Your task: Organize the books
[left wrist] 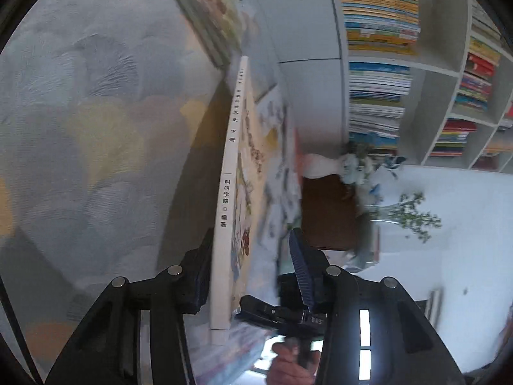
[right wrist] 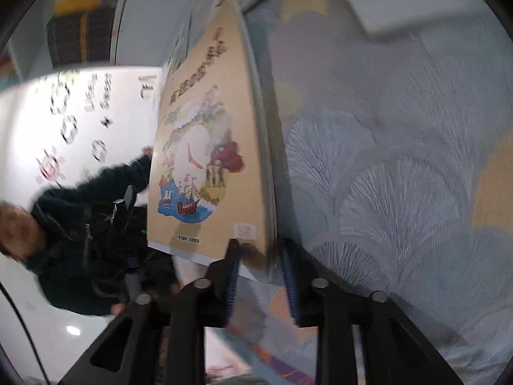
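A large thin book with a white spine point(left wrist: 228, 173) and a tan illustrated cover point(right wrist: 205, 147) is held on edge above a grey-blue patterned cloth point(left wrist: 96, 128). My left gripper point(left wrist: 250, 266) has its jaws wide around the book's spine end; the left finger point(left wrist: 200, 276) touches the spine and the right finger point(left wrist: 299, 269) stands off the cover. My right gripper point(right wrist: 259, 256) straddles the book's bottom edge with its blue-padded fingers point(right wrist: 232, 272) close on either side. More books point(left wrist: 208, 9) lie at the cloth's far end.
White shelving packed with books point(left wrist: 378, 9) fills the upper right of the left wrist view. A white vase of flowers point(left wrist: 349, 163) and a glass vase with green sprigs point(left wrist: 404, 218) stand on a brown table point(left wrist: 327, 215). The person point(right wrist: 64, 211) is behind the book.
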A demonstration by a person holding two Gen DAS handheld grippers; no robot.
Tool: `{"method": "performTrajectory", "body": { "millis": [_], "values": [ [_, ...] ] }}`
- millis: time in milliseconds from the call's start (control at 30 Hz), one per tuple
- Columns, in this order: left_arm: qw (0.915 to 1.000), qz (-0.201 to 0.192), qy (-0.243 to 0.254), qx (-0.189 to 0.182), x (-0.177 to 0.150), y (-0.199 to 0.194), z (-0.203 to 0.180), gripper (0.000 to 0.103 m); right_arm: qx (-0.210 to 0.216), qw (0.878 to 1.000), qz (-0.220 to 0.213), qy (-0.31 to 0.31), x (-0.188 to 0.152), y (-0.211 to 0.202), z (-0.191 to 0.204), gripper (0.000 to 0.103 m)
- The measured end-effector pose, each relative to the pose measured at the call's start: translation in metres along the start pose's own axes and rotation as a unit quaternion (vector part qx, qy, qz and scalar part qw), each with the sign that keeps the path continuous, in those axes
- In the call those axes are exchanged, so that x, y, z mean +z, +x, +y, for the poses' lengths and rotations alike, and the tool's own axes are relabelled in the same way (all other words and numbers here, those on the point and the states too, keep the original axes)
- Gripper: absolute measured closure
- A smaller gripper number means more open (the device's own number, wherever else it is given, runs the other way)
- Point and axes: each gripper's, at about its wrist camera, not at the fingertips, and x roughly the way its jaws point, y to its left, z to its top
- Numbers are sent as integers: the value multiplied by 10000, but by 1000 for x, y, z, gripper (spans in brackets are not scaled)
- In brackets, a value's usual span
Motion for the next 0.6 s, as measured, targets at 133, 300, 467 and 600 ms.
{"method": "performTrajectory", "body": {
  "millis": [133,300,467,600],
  "values": [
    [9984,281,-264,-419,7,6,-4,62,702,9970,-63,315,3,-3,-11,50],
    [9987,435,26,276,12,20,-21,63,1154,9919,-300,438,16,-2,-5,70],
    [9726,1060,574,1988,10,47,-21,61,-159,9939,-745,-795,7,-18,43,84],
    [9430,1343,1306,2751,2,67,-39,53,-1332,9730,-880,-1668,-5,-13,79,86]
  ]
}}
